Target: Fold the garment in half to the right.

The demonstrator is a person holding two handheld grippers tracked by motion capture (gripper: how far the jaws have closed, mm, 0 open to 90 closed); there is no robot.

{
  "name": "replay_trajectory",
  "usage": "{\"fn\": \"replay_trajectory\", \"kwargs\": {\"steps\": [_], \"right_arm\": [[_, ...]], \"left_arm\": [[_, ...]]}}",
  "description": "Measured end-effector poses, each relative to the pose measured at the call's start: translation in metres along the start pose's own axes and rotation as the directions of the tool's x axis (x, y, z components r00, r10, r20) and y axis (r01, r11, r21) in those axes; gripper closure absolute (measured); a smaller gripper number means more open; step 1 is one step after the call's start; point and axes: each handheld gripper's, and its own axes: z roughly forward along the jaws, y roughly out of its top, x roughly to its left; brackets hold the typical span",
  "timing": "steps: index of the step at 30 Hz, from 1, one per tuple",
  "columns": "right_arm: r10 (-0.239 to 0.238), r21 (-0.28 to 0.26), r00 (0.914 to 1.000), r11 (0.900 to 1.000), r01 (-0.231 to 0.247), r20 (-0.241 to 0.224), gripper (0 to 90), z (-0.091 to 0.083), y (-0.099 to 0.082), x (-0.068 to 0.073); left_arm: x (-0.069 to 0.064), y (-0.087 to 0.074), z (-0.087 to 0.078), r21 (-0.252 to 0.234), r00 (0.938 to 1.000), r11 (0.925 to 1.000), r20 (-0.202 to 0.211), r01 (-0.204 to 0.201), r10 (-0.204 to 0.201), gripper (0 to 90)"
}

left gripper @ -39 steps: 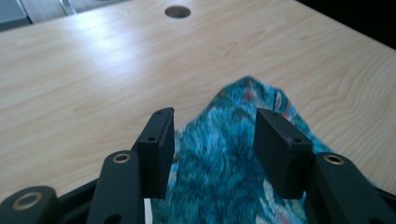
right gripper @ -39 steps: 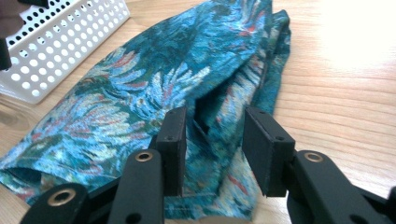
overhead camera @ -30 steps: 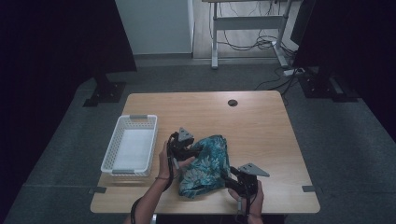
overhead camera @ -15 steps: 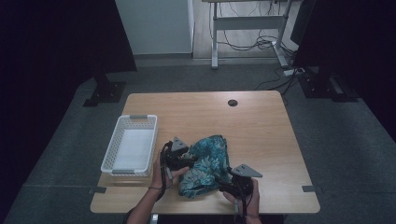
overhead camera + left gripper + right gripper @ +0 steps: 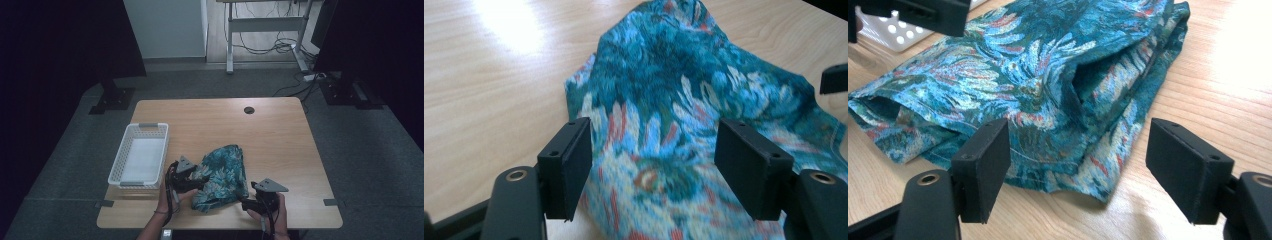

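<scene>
Two grippers sit at the near edge of a wooden table, one on each side of a blue-green flowery cloth. The cloth lies folded and bunched up on the table, near the front edge.

The left gripper is at 9 o'clock from the cloth, right by its edge. Its jaws have just been opening and now stand spread wide. In the left gripper view the cloth lies between the jaws, but the pads are not pressing on it.

The right gripper is at about 5 o'clock from the cloth, near its corner. Its jaws have just been opening too and are spread apart, with the cloth's near edge just ahead of them.

A white basket sits at 9 o'clock from the cloth, beyond the left gripper.
</scene>
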Motion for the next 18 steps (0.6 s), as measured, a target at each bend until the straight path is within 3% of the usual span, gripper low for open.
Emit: {"fn": "replay_trajectory", "kwargs": {"steps": [11, 18], "right_arm": [[-0.009, 0.033, 0.9999, 0.9994, 0.009, 0.004, 24.3, -0.006, -0.012, -0.005], [-0.005, 0.032, 0.9999, 0.9995, 0.004, 0.016, 24.0, -0.015, -0.017, -0.011]], "left_arm": [[-0.002, -0.023, -0.019, -0.018, 0.9994, 0.9998, 0.034, 0.003, -0.003, 30.2], [-0.006, -0.033, -0.024, -0.009, 0.9995, 1.0, 0.033, -0.004, 0.004, 29.9]]}}
